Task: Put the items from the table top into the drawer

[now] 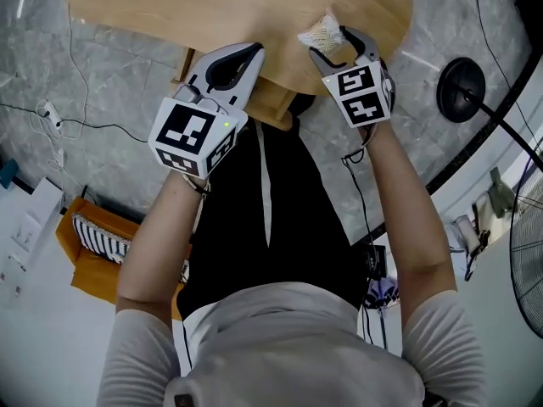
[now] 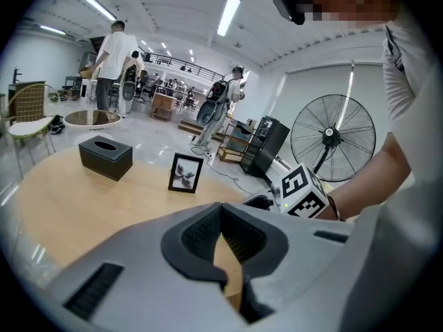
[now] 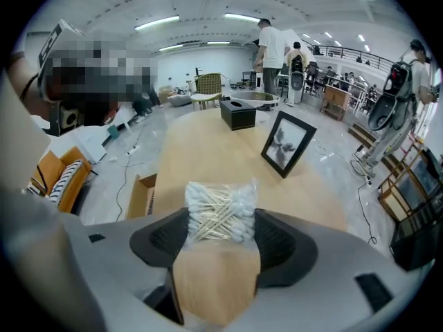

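Right gripper view has it: the right hand-held gripper [image 3: 220, 232] is clamped on a clear bag of swabs [image 3: 220, 209], one pad on each side of the pack. From the head view, that bag sits over the near edge of the bench [image 1: 212, 7], at the jaw tips. I can't say whether it's lifted clear or touching the wood.

Over to the left hand-held gripper [image 2: 221, 209]: jaws closed tip to tip, nothing between them, hanging just off the bench edge above what looks like the open drawer [image 1: 273, 104].

Progress? Early, I'd say. The swabs are gripped but not in the drawer yet. Well back on the bench stand a black tissue box [image 3: 237, 114] and a frame [image 3: 287, 144], both untouched, so at least those two look left to go after this one. What's already in the drawer, no view shows.

Labels: nothing readable. The swab bag is plain, the tissue box carries no print I can make out, and the marker cubes [image 1: 193, 134] show only black-and-white squares.
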A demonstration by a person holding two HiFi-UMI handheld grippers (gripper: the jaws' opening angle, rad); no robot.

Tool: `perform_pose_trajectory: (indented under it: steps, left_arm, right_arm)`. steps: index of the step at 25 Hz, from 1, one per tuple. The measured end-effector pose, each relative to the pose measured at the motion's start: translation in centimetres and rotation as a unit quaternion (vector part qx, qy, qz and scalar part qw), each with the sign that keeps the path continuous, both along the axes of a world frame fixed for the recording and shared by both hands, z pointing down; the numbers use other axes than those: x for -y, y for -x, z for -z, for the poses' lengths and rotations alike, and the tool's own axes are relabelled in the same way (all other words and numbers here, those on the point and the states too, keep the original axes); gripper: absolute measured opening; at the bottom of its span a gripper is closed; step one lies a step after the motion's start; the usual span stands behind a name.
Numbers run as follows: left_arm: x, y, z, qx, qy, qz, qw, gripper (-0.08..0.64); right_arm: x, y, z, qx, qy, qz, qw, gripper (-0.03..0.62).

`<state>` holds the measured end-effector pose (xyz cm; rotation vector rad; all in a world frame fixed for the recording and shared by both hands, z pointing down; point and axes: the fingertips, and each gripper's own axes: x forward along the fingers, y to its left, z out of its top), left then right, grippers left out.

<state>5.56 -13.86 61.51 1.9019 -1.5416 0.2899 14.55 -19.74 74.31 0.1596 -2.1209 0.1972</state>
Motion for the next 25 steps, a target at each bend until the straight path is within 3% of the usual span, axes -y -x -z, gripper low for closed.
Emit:
perform_pose_trajectory:
  steps: [12, 25]
  left_arm:
    - [-11.7, 1.9, -1.1, 0.007, 0.0, 0.025, 0.9997, 0.009]
    - [-19.6, 1.9, -6.1, -0.014, 0.011, 0.044, 0.9989, 0.009]
  right_arm:
    - [-12.7, 0.7, -1.0, 0.001, 0.005, 0.029, 1.0, 0.304]
    - [-22.5, 1.0, -7.8, -0.018, 0.019, 0.059, 0.998, 0.305]
